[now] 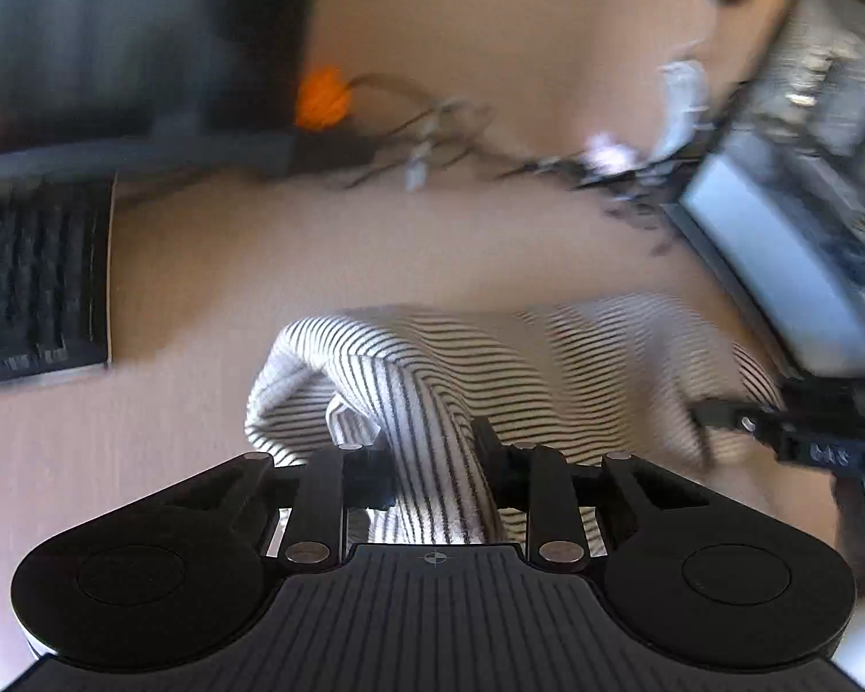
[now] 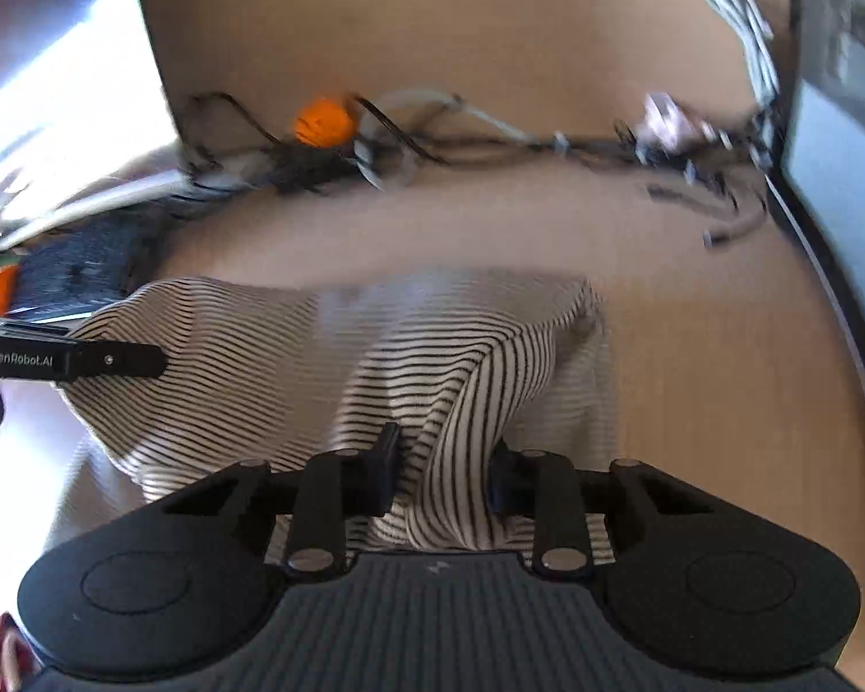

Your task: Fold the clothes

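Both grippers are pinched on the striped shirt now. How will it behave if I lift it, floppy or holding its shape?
Probably floppy: the striped shirt bunches into a ridge between the left gripper fingers and drapes in soft folds. It likely sags between the left gripper and the right gripper. It looks thin, so probably light.

Cables (image 2: 490, 138) and orange object (image 2: 323, 121) at table's far edge motion-blurred; keyboard (image 1: 34, 277) cut off at frame edge.

The left gripper (image 1: 435, 461) pinches a bunched fold of the striped garment (image 1: 525, 357) above the wooden table (image 1: 317, 254); the right gripper (image 1: 721, 415) reaches in alongside.
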A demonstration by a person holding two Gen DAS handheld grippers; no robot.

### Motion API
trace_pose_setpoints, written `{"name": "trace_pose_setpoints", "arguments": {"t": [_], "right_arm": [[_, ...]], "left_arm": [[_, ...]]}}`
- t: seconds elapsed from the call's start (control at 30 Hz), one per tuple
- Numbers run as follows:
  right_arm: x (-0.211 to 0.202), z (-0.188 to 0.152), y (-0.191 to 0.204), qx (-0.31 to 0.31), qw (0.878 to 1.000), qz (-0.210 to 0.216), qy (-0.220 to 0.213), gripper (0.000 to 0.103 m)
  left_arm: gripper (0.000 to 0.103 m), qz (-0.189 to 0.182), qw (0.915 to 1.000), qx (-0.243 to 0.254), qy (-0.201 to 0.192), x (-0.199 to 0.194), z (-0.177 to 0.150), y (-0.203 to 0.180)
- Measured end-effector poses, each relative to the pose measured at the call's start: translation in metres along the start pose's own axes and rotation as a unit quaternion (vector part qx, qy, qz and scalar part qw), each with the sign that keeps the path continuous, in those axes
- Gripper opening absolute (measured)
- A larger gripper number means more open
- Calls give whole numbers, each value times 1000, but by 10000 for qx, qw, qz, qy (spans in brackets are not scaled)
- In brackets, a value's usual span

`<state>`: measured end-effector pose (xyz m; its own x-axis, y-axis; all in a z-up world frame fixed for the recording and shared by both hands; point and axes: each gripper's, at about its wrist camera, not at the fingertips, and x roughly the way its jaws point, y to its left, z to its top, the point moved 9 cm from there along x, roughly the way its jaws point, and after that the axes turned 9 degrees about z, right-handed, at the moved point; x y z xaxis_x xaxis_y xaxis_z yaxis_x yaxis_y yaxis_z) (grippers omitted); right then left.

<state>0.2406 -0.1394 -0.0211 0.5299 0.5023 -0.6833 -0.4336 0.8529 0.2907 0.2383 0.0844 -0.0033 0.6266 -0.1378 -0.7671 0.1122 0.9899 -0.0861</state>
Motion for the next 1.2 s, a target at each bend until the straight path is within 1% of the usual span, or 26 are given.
{"name": "trace_pose_setpoints", "arguments": {"t": [0.03, 0.07, 0.13, 0.17, 0.2, 0.23, 0.27, 0.33, 0.4, 0.5, 0.6, 0.67, 0.73, 0.8, 0.83, 0.9, 0.93, 0.97, 1.07, 1.13, 1.2], "right_arm": [[-10, -1, 2, -202, 9998, 41, 6, 27], [-21, -2, 5, -403, 9992, 82, 12, 27], [-28, -17, 4, -384, 9990, 183, 135, 28], [-24, -29, 3, -403, 9986, 194, 266, 29], [-17, -42, 0, -448, 9980, 131, 416, 30], [-10, -54, -2, -496, 9971, 56, 568, 31], [-6, -61, -6, -469, 9973, 24, 560, 37], [-3, -66, -11, -380, 9980, 6, 500, 39], [-5, -63, -15, -284, 9985, 27, 465, 42], [-1, -61, -17, -409, 9981, -27, 455, 43], [8, -48, -26, -483, 9981, -258, 298, 43], [16, -37, -35, -436, 9983, -344, 189, 44], [24, -26, -44, -424, 9982, -410, 92, 46], [29, -18, -50, -404, 9982, -445, 49, 47], [30, -16, -52, -386, 9983, -437, 54, 47], [31, -14, -53, -379, 9984, -405, 77, 51], [29, -14, -53, -395, 9985, -377, 96, 51], [27, -14, -53, -395, 9985, -372, 110, 53], [16, -10, -53, -412, 9983, -404, 120, 55], [4, 1, -50, -574, 9969, -542, -32, 58], [-7, 18, -46, -778, 9941, -701, -274, 67]], "left_arm": [[30, 59, 9998, 153, -77, -11, -5, -4], [31, 85, 9997, 230, -39, -14, -14, -7], [33, 98, 9994, 285, 183, -10, -36, -11], [33, 114, 9989, 306, 341, -4, -48, -11], [33, 152, 9980, 286, 540, 4, -61, -9], [37, 187, 9973, 204, 684, 11, -71, -6], [42, 182, 9974, 108, 695, 13, -76, -3], [46, 118, 9974, -102, 698, 13, -76, 3], [46, 77, 9972, -205, 713, 17, -72, 4], [47, 162, 9983, -41, 561, 29, -60, -2], [48, 314, 9990, -21, 333, 47, -37, 0], [54, 434, 9988, -117, 192, 60, -20, 7], [56, 524, 9984, -186, 117, 68, -6, 11], [54, 575, 9982, -148, 62, 68, 6, 11], [54, 595, 9982, -52, -1, 64, 12, 10], [61, 700, 9972, 219, -176, 49, 19, 9], [66, 740, 9965, 292, -264, 42, 25, 8], [69, 710, 9964, 298, -342, 36, 30, 8], [72, 349, 9982, 92, -483, 27, 50, 2], [73, 62, 9988, -12, -484, 31, 61, -7], [75, -153, 9991, -59, -387, 43, 67, -17]]}}
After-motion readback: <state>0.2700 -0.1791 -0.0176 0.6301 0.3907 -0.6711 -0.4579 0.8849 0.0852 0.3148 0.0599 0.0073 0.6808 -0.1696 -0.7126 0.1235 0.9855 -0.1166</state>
